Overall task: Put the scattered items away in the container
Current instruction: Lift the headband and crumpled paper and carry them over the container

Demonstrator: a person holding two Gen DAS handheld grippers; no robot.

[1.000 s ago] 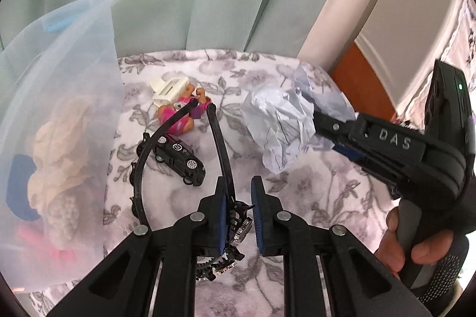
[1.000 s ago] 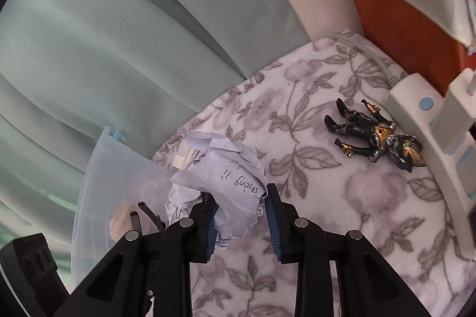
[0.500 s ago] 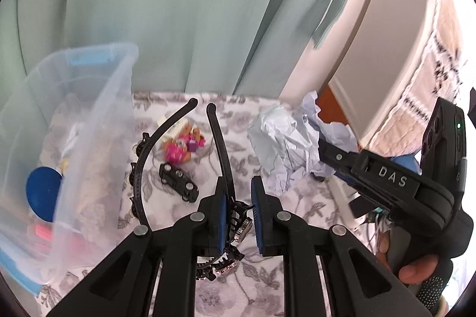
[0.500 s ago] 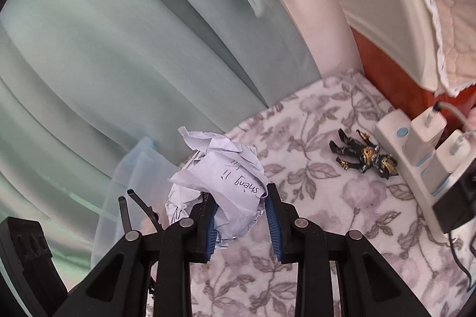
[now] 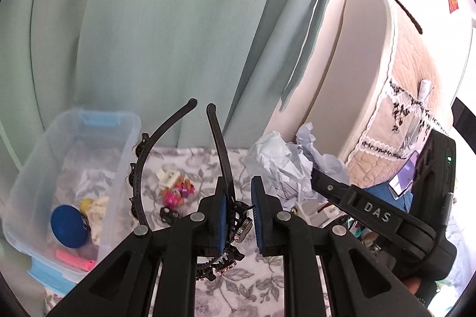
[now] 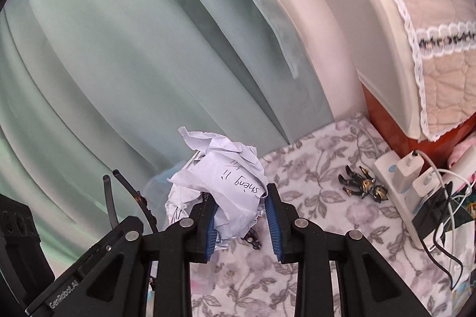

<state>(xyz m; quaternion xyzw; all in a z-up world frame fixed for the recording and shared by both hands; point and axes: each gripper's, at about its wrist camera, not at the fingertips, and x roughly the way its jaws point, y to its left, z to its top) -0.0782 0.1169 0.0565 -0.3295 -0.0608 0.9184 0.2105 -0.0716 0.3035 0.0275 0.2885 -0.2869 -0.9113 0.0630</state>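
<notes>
Left wrist: jaws pinching black headband (image 5: 139, 180) beside bin (image 5: 125, 168) rim; right jaws pinching crumpled paper (image 6: 226, 183).

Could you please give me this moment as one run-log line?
left gripper: shut on black headband | right gripper: shut on crumpled paper | clear bin: not yet reached

Both grippers have risen well above the floral cloth (image 5: 253, 284): the left gripper (image 5: 238, 215) has carried the black headband (image 5: 139, 183) up until its tips stand against the curtain, and the right gripper (image 6: 239, 215) has lifted the crumpled paper (image 6: 226, 186) alongside. The clear storage box (image 5: 119, 168) now shows from above, its inside open to view.
</notes>
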